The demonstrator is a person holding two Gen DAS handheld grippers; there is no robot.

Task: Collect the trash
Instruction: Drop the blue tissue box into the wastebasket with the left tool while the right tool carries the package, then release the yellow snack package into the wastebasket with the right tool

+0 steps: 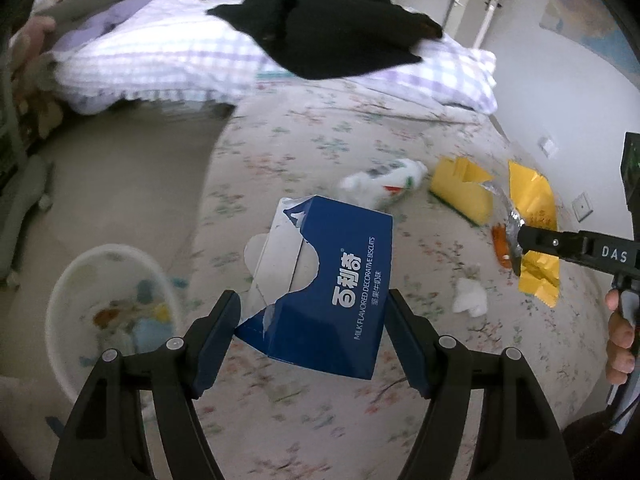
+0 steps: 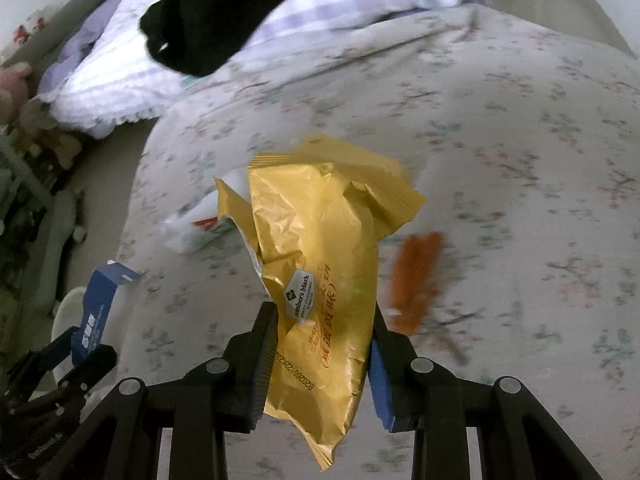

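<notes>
Two pieces of trash are in hand at once. The left gripper (image 1: 314, 322) stands wide, its pads pressed on either side of a torn blue biscuit box (image 1: 332, 288), held clear of the bed (image 1: 280, 148) at lower centre of the left wrist view. The right gripper (image 2: 322, 354) is nearly closed, pinching a crumpled yellow wrapper (image 2: 320, 264) that hangs loose above and below the fingers.

The white bin (image 1: 106, 312), already holding scraps, sits on the floor at lower left of the left wrist view, just beside the bed edge.

Step in hand, as I judge it: carry both to the bin.
- The box is torn and light; keep the squeeze even, or it may buckle and slip out.
- Bring the box over the bin mouth before letting go.
- The wrapper is floppy; get its trailing end inside the rim first.
- Feed one hand in at a time, as the opening looks tight for two.

Left on the bed, centre to right of the left wrist view: a white bottle (image 1: 382, 182), a yellow carton (image 1: 462, 190), an orange scrap (image 1: 500, 242), a white tissue (image 1: 470, 296).
</notes>
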